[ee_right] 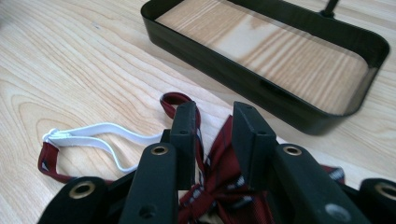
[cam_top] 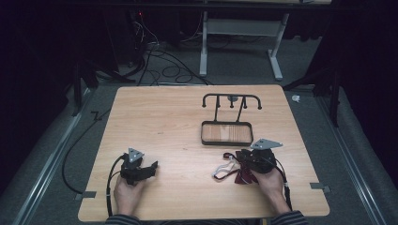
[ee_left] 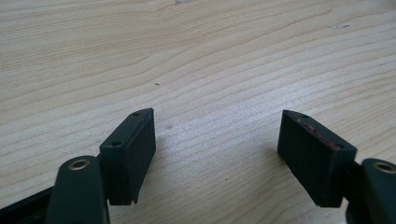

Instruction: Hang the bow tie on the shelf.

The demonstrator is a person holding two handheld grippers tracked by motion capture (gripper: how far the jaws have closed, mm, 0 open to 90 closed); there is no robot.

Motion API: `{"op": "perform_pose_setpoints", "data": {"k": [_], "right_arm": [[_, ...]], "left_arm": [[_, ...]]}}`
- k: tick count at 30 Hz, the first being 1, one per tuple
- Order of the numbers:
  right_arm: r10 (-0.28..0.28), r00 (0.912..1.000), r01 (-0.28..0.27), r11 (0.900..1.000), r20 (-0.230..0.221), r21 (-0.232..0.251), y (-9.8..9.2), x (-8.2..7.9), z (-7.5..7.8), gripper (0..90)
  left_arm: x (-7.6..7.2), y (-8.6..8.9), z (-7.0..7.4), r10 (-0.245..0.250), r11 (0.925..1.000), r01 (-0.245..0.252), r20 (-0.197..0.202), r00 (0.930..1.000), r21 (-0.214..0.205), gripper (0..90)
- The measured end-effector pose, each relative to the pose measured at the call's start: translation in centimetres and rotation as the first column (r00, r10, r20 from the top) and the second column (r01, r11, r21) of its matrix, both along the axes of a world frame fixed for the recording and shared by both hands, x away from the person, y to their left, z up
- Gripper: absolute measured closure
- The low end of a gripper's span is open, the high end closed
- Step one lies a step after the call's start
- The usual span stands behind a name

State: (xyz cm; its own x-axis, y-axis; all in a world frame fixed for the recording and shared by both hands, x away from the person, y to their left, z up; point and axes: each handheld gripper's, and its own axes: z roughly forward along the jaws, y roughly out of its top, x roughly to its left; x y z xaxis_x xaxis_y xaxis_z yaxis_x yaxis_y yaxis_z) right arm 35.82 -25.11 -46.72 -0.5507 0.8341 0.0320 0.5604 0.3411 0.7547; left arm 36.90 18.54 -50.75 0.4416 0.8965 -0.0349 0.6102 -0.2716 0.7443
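Note:
A dark red patterned bow tie (ee_right: 223, 189) with a white elastic strap (ee_right: 93, 131) lies on the wooden table near its front right. My right gripper (ee_right: 215, 112) has its jaws shut on the tie's cloth, with the strap trailing off to the left. From above, the right gripper (cam_top: 237, 163) sits just in front of the black tray (cam_top: 227, 143), with the bow tie (cam_top: 240, 178) beneath it. My left gripper (cam_top: 152, 168) rests low over bare wood at the front left. Its jaws stand wide apart with nothing between them (ee_left: 217, 116).
The shallow black tray (ee_right: 224, 70) has a wooden floor and carries an upright black rack with hooks (cam_top: 231, 97) at its far side. Cables trail from both grippers toward the table's front edge. Past the table are a dark floor, loose cables and a white stand.

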Motion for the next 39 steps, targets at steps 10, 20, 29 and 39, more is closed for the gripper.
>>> {"op": "perform_pose_setpoints", "data": {"k": [10,20,29,39], "right_arm": [[0.022,0.9994,-0.022,0.9997,-0.029,-0.01,1.1,1.2,-0.1,72.3],[0.04,0.9976,-0.042,0.9989,-0.057,-0.021,1.9,2.5,-0.4,73.2],[0.057,0.995,-0.06,0.9975,-0.083,-0.037,2.8,3.4,-0.7,74.7],[0.051,0.9923,-0.057,0.9974,-0.112,-0.044,2.9,4.1,-1.2,75.7]], "left_arm": [[0.0,0.0,0.0,0.0,1.0,0.0,0.0,1.0,0.0,28.3],[0.0,0.0,0.0,0.0,1.0,0.0,0.0,1.0,-0.001,28.3],[0.0,0.0,0.0,0.0,1.0,0.0,-0.001,1.0,-0.001,28.3],[0.0,0.0,0.0,0.001,1.0,-0.001,0.0,1.0,-0.003,28.1]]}}
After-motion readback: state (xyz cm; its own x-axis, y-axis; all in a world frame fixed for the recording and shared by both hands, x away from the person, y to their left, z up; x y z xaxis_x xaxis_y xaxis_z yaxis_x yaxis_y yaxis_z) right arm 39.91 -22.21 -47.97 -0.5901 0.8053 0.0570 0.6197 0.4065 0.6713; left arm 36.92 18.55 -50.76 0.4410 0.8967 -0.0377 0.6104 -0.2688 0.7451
